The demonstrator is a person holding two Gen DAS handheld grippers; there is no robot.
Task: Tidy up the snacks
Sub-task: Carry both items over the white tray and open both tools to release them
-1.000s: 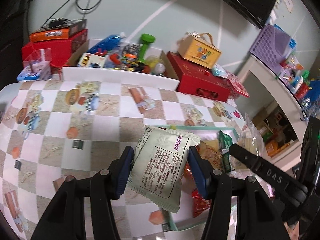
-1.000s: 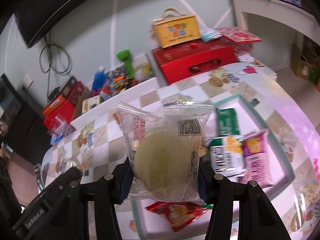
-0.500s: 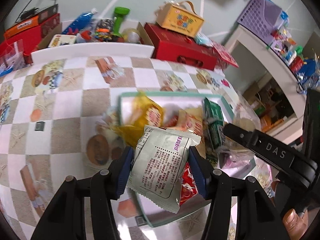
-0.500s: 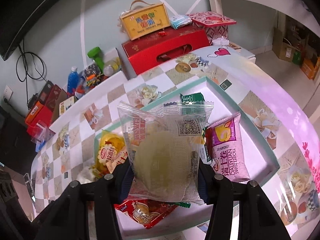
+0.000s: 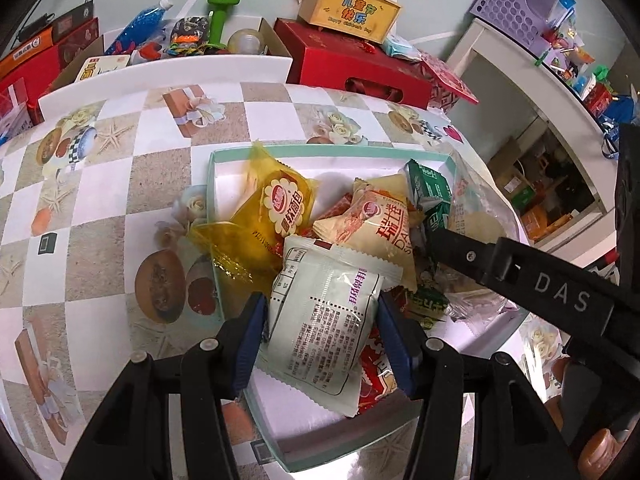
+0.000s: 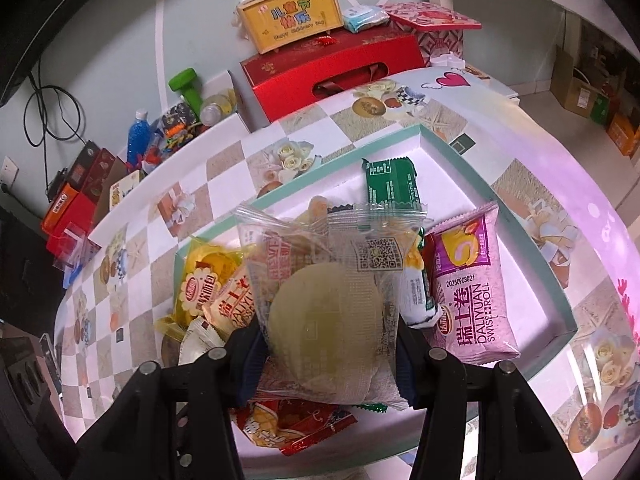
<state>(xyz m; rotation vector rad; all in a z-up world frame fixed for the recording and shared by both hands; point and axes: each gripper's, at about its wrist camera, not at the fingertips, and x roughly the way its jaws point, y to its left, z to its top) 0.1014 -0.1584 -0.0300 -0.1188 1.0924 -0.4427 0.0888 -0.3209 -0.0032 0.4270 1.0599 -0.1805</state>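
Both tongs are loaded up over the teal-rimmed tray (image 5: 211,184) on the checkered table (image 5: 120,184): the left tongs (image 5: 322,340) pinch a pale green snack packet (image 5: 324,320), and the right tongs (image 6: 326,360) clamp a clear wrapper with a round pastry (image 6: 326,320). The tray's already got a yellow bread pack (image 5: 272,216), a green packet (image 6: 390,184) and a pink Swiss roll bag (image 6: 472,288) piled inside.

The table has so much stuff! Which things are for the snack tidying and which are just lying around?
For the job: tray, pale green packet, clear packet, pink Swiss roll.
Lying about: green dumbbell, red gift box, yellow box.
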